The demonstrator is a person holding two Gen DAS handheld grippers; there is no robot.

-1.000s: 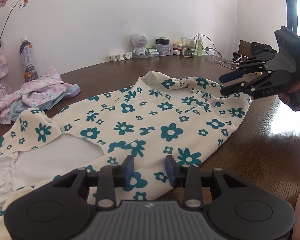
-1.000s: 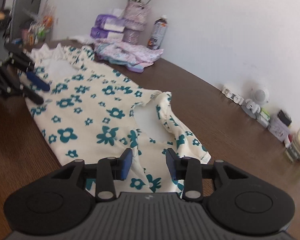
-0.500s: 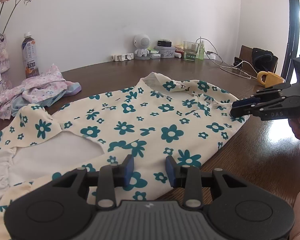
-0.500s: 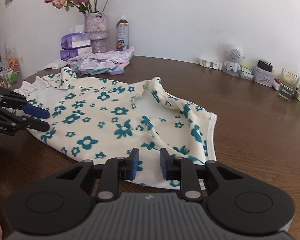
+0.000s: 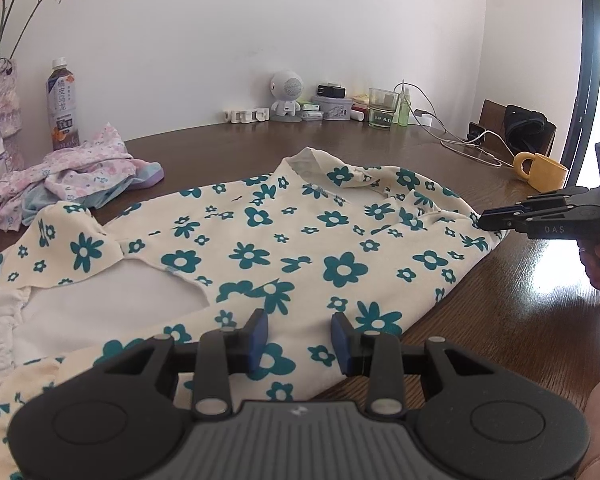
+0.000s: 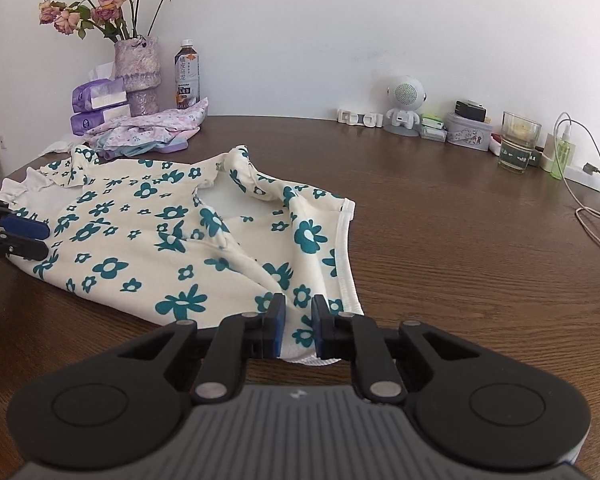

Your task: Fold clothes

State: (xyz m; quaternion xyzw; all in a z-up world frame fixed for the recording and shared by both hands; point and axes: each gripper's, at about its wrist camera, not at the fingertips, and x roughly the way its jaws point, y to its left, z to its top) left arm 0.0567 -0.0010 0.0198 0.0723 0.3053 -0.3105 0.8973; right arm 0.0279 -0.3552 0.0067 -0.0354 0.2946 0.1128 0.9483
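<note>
A cream garment with teal flowers (image 5: 260,240) lies spread on the brown wooden table (image 5: 500,320). My left gripper (image 5: 299,332) is open, hovering just over the garment's near edge with nothing pinched. In the right wrist view the same garment (image 6: 160,220) stretches away to the left, and my right gripper (image 6: 298,320) is low over its white-hemmed corner. Its jaws are closing with the hem between them, and a narrow gap still shows. The left wrist view has the right gripper (image 5: 485,221) at the garment's right edge. The left gripper (image 6: 24,236) appears at the far left of the right wrist view.
A crumpled pink floral pile (image 6: 152,132), tissue packs (image 6: 98,106), a flower vase (image 6: 138,76) and a drink bottle (image 5: 62,108) stand at the back left. A robot-shaped speaker (image 6: 406,108), a glass (image 6: 518,144), cables (image 6: 592,208) and a yellow mug (image 5: 542,170) line the back right.
My right gripper rolled level, came down to the garment's hemmed corner, and its jaws narrowed. My left gripper stayed where it was, still open.
</note>
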